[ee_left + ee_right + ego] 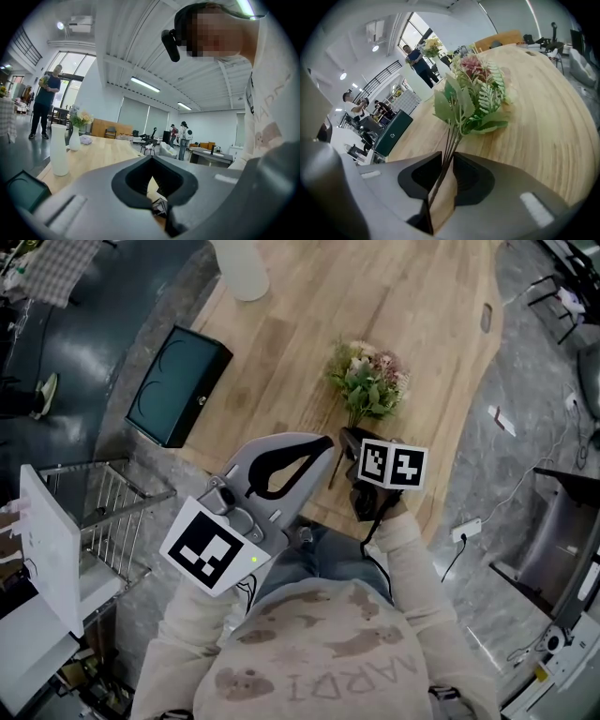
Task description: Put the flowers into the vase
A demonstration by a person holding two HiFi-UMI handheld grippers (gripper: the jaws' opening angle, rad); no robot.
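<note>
Flowers (367, 381) sit by the bench's (422, 315) near edge, stems clenched in the right tool (446, 165). Left tool (151, 183) closed, empty. Carry step likely; next, reach the vase (239, 268) at the far edge and lower stems in.

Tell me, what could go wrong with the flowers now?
1. The right gripper pinches only the thin stems of the flowers, so the bunch might tilt or slip out.
2. The tall white vase stands alone, the left gripper nowhere near it; a bump from the stems might knock it over.
</note>
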